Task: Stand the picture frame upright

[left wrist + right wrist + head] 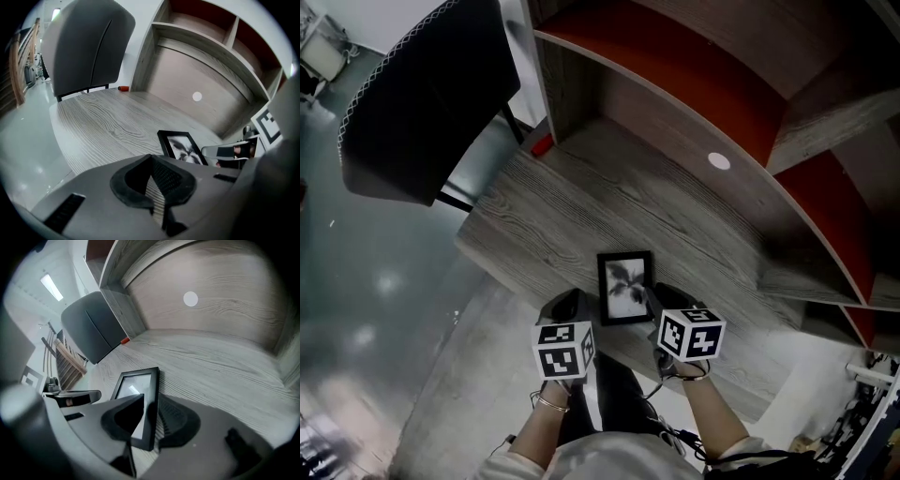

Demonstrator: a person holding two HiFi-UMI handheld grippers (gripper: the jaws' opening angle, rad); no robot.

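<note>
A black picture frame (626,287) holding a grey leaf print lies face up near the front edge of the wooden desk (581,206). My right gripper (661,298) is at its right side, shut on the frame's right border (151,399); one jaw covers the glass and the other sits outside the border. My left gripper (572,305) sits just left of the frame with its jaws shut and nothing between them (152,187). The left gripper view shows the frame (183,146) flat on the desk, with the right gripper (234,152) beyond it.
A dark chair (422,103) stands at the desk's left end. A small red object (542,145) lies at the back left corner. Shelves with red insides (694,75) rise behind the desk, whose back panel bears a white round disc (719,160).
</note>
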